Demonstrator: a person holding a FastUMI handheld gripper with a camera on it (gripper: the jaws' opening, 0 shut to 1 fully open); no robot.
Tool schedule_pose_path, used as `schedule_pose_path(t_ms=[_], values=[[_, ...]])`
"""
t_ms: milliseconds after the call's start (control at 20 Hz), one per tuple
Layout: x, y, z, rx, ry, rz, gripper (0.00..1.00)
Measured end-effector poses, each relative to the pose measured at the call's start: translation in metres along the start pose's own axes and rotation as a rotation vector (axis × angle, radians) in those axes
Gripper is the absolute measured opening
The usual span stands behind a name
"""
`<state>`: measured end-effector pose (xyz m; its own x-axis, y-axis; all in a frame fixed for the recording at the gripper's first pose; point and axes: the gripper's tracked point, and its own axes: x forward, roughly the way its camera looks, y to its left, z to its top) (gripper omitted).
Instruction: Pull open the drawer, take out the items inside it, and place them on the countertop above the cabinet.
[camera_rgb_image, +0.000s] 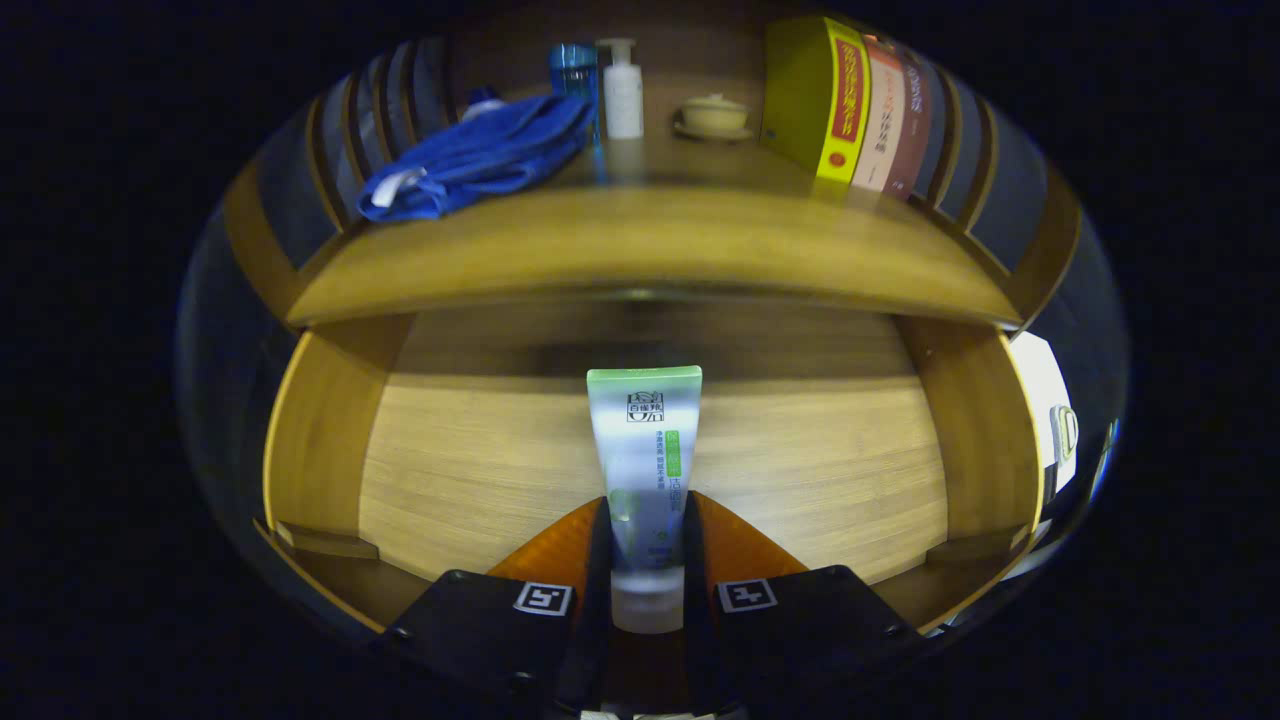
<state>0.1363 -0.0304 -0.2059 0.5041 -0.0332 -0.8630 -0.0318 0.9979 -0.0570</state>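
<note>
The handheld gripper (645, 545), both fingers clamped on a white squeeze tube with a green crimped end (645, 450), holds it inside the open wooden drawer (310, 440), where a straight lift should clear the wooden countertop's (650, 250) front edge.

A home-like room: wooden cabinet (650, 250) holding books (860, 110), a lotion bottle (622, 90) and a folded towel (480, 160).
</note>
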Motion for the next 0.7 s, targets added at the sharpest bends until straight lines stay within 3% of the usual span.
schedule_pose_path(t_ms=[250, 450, 700], values=[[-0.055, 0.009, 0.018, 0.076, -0.222, 0.059, 0.39], [-0.095, 0.005, 0.03, 0.052, -0.374, 0.039, 0.39], [-0.131, 0.009, 0.096, 0.033, -0.475, 0.063, 0.39]])
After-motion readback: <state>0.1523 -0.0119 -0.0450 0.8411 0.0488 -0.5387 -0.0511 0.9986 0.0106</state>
